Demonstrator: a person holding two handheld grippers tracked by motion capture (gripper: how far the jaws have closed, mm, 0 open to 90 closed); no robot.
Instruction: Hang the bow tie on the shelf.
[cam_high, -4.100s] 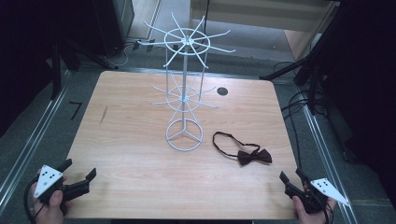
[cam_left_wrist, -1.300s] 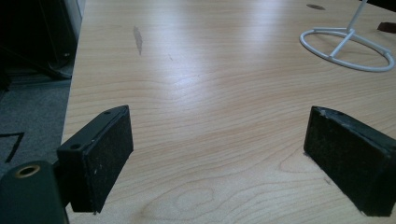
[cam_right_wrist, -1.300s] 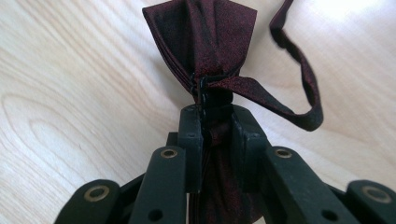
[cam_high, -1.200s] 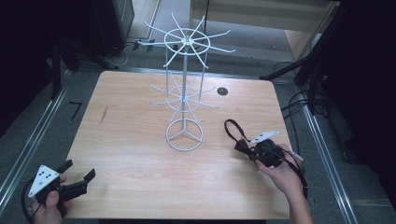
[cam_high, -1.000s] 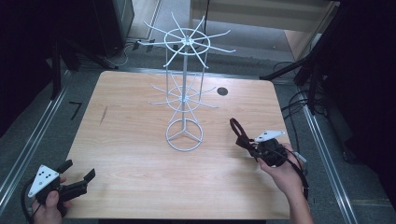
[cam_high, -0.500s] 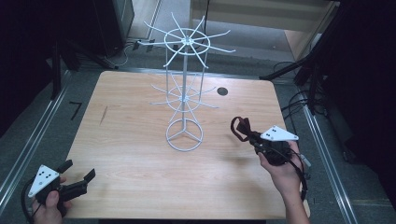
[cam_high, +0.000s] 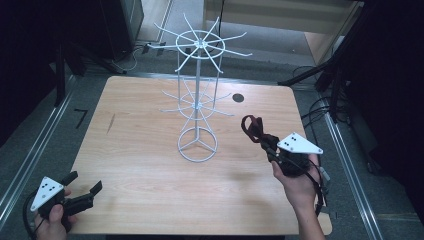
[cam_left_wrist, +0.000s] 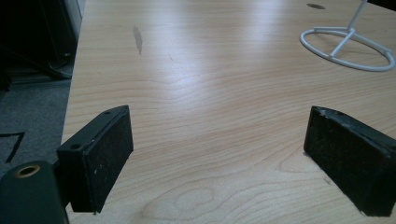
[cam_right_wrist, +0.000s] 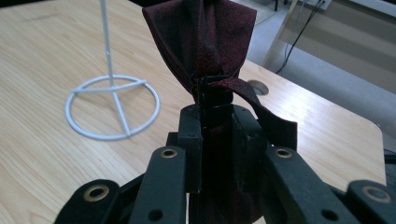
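A dark red bow tie (cam_high: 254, 128) with its strap hangs lifted off the table, and my right gripper (cam_high: 272, 150) is shut on it at the right of the high view. In the right gripper view the bow tie (cam_right_wrist: 201, 42) stands up out of the closed jaws, pinched near its knot. A white wire display stand (cam_high: 198, 95) with spoke arms rises at the table's middle; its ring base (cam_right_wrist: 112, 107) lies left of the tie. At the near left corner my left gripper (cam_high: 82, 192) is open, its pads (cam_left_wrist: 100, 163) wide apart over bare wood.
The wooden table (cam_high: 140, 150) has a round cable hole (cam_high: 238, 98) at the back right. The stand's ring base (cam_left_wrist: 348, 49) lies far ahead of the left jaws. Cables and dark stands crowd the floor to the right; metal rails run along both sides.
My right gripper came in from the near right corner, took hold of the bow tie and has lifted it up and to the right off the table. The left gripper has stayed put.
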